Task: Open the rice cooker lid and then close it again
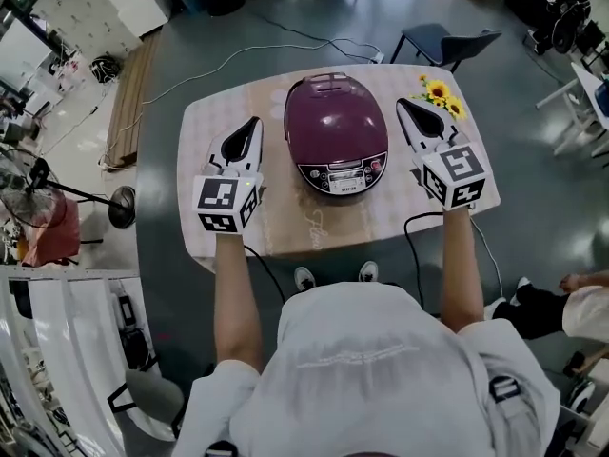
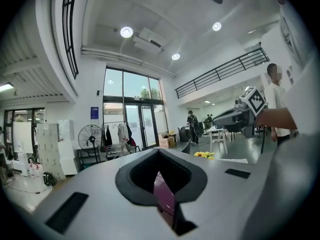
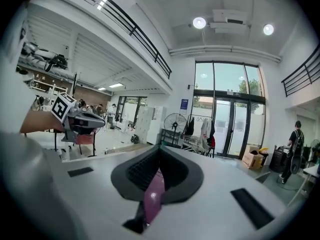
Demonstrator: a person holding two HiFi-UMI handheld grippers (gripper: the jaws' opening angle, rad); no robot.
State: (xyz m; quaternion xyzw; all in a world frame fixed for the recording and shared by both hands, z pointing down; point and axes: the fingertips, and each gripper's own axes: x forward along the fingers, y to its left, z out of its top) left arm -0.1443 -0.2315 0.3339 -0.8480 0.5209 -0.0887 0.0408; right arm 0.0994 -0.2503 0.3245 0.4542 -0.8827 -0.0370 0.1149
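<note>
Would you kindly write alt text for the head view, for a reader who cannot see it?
A closed purple rice cooker sits on a table, with a person holding shut left tongs and right tongs either side of it. Yellow flowers lie at the table's far right corner.

You can read nothing here. The control panel (image 1: 341,174) on the rice cooker (image 1: 335,122) carries small print and a display, all too fine to make out. A faint cursive mark (image 1: 317,225) on the table (image 1: 205,131) is illegible. The blue sign (image 2: 95,113) beside the glass doors (image 2: 135,126) is too small. The marker cubes (image 1: 227,203) show only black-and-white patterns.
</note>
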